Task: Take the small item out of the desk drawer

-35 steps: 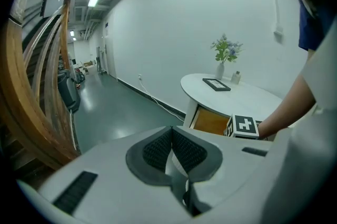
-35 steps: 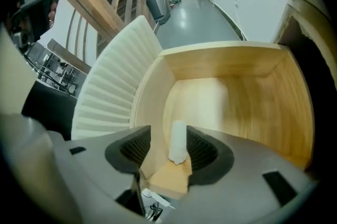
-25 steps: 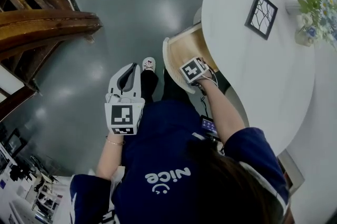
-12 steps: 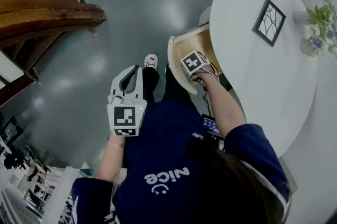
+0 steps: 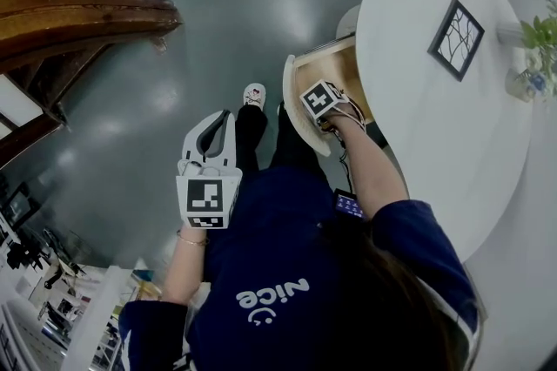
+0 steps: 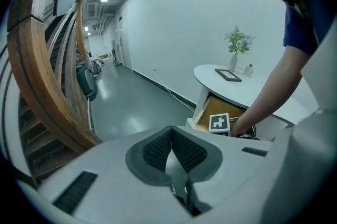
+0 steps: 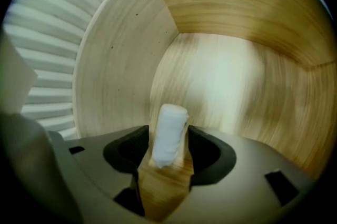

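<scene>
A small white roll stands on end on the floor of the open wooden drawer. My right gripper straddles it with a pad close on each side. Its jaws are closing and I see no pad pressing on the roll. In the head view only the right gripper's marker cube shows, reaching into the drawer under the white round table. My left gripper hangs over the floor left of the drawer, shut and empty, with its pads meeting.
On the table are a framed picture and a vase of flowers. A curved wooden staircase rises at the left over the grey floor. The person's legs and a shoe stand just in front of the drawer.
The head view has shifted slightly. The right gripper stays down in the drawer and the left gripper hangs in the same place.
</scene>
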The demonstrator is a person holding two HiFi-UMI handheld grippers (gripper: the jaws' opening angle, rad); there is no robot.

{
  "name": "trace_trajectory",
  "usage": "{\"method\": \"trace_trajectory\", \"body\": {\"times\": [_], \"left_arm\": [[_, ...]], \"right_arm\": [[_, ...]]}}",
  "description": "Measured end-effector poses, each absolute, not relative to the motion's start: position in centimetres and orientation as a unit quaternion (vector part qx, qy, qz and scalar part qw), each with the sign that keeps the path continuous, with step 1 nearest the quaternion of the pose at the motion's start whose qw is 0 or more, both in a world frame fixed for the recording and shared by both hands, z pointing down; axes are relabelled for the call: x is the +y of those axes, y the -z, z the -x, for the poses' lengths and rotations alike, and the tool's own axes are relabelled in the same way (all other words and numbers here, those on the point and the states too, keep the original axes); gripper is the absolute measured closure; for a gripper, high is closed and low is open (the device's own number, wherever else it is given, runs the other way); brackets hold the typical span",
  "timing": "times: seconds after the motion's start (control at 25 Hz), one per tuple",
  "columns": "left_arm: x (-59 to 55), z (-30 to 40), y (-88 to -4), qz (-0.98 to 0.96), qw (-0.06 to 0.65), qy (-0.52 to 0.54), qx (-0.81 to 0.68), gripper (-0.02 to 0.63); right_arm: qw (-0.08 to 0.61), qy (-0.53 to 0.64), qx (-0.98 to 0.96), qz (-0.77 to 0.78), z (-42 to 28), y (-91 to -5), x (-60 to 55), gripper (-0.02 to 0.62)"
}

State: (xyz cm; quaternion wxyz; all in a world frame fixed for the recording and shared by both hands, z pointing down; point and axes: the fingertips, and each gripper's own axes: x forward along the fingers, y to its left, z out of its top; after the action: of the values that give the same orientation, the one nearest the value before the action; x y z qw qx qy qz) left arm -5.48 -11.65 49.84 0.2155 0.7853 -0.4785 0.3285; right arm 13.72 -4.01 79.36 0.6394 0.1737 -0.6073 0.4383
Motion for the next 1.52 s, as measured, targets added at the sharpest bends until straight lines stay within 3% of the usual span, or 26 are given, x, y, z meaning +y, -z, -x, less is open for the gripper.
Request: {"method": "trace_trajectory", "body": {"times": [0.36, 0.44, 1.52], "left_arm": [[-11.2, 5.8, -50.2, -0.784, 0.216, -0.336, -0.474, 0.601], [-11.1, 6.0, -50.2, -0.785, 0.217, -0.336, -0.474, 0.601], [-12.7, 5.5, -50.3, -0.828, 0.216, -0.3, -0.421, 0.601]], "right_arm": [[0.649, -0.428, -0.599, -0.192, -14.3, -79.9, -4.5, 0.398], [0.653, -0.419, -0.599, -0.198, -14.6, -80.0, -4.6, 0.445], [0.58, -0.436, -0.608, -0.323, -14.3, -73.5, -6.9, 0.459]]}}
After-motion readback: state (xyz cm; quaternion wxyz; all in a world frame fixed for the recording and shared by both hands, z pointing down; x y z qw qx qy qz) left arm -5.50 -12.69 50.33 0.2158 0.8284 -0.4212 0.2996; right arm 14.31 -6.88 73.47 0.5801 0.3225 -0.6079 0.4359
